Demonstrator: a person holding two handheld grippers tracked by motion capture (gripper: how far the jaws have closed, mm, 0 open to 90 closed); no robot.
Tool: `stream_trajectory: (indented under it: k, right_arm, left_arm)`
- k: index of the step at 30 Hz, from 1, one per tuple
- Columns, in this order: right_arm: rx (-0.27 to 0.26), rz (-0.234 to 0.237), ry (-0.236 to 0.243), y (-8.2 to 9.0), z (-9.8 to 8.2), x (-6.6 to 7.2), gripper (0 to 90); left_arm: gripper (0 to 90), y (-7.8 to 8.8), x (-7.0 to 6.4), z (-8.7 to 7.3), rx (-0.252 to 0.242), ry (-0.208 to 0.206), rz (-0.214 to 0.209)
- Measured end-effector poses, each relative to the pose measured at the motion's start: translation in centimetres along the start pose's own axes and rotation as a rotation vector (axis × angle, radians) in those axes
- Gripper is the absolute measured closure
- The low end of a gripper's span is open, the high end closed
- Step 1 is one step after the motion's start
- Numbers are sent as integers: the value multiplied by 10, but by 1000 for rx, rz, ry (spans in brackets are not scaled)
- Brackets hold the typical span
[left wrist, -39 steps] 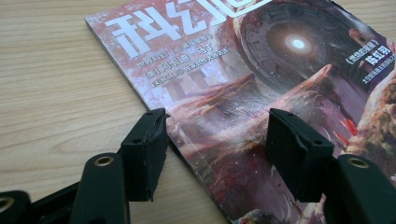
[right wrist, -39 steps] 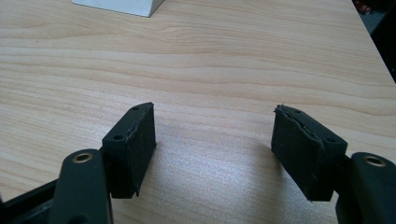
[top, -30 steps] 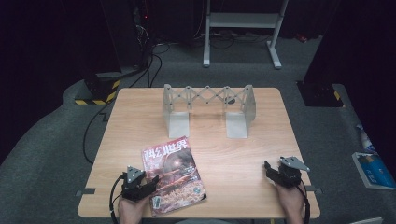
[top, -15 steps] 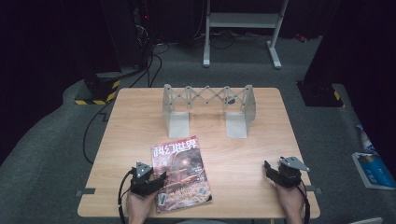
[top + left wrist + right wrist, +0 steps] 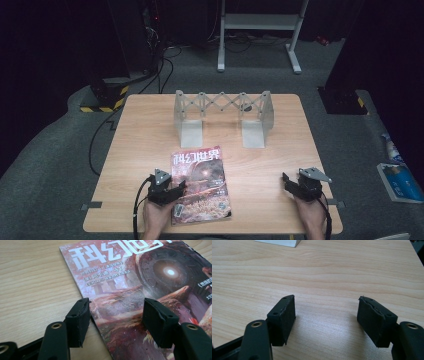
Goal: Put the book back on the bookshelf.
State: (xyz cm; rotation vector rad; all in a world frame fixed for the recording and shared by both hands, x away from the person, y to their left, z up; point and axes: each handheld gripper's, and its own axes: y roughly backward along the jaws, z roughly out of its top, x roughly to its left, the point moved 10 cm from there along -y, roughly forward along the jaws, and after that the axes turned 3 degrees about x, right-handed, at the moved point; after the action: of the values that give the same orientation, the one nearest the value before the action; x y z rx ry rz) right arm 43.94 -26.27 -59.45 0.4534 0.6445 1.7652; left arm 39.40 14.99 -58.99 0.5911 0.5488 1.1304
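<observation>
**Left gripper lines up on the magazine's edge**

While the magazine (image 5: 201, 185) lies flat on the near part of the wooden table (image 5: 150, 130), the left gripper (image 5: 176, 191) sits right at its left edge. Its jaws are apart. In the left gripper view, one jaw is over the bare wood and the other is over the red cover, so the edge of the magazine (image 5: 140, 290) runs between them. Nothing is pinched yet. It looks like the gripper is set this way so it can close on that edge and lift or slide the magazine.

The right gripper (image 5: 289, 182) rests on the table well off to the right, with a wide gap between its jaws and nothing in them. It seems to be waiting for its turn.

Farther back stands a grey folding rack (image 5: 223, 116). The magazine may be meant to go there, standing up between its two ends.
</observation>
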Motion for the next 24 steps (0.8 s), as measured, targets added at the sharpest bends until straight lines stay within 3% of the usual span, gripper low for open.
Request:
stream_trajectory:
  k: [7,13,18,24]
  right_arm:
    - [30,49,44,4,-2,8,301]
    - [69,76,49,10,-4,22,385]
    - [48,164,7,13,3,43,417]
    - [34,253,27,16,13,81,466]
  left_arm:
    - [392,-8,-8,6,-12,-12,-9]
    - [394,-12,-14,9,-15,-16,-13]
    - [393,-19,-22,14,-11,-35,-34]
    - [392,-26,-28,20,-15,-52,-46]
